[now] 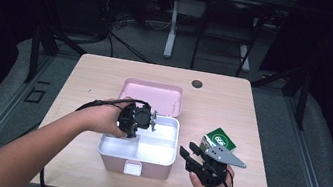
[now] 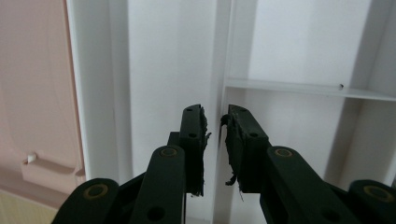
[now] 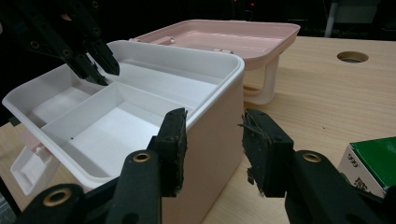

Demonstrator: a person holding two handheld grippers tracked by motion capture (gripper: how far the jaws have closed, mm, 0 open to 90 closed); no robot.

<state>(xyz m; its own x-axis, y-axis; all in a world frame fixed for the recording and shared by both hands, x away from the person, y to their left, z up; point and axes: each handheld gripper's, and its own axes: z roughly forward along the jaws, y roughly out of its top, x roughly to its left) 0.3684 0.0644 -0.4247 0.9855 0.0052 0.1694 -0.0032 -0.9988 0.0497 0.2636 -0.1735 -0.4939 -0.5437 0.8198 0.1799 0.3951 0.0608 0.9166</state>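
Observation:
A pink box (image 1: 113, 162) stands open at the table's middle, its lid (image 1: 151, 96) folded back. Inside sits a white divided tray (image 1: 177, 143). My left gripper (image 1: 149, 124) reaches down into the tray. In the left gripper view its jaws (image 2: 215, 112) stand nearly together on either side of the tray's upright divider wall (image 2: 223, 56), pinching it. My right gripper (image 1: 189, 150) is open at the box's right side; in its own view (image 3: 212, 149) one jaw is before the tray rim (image 3: 219, 88) and the other outside the pink wall.
A green and white carton (image 1: 220, 138) lies on the table just right of my right gripper, also at the corner (image 3: 373, 163). A round cable hole (image 1: 197, 84) is at the back of the wooden table. A white latch (image 1: 133, 168) hangs on the box front.

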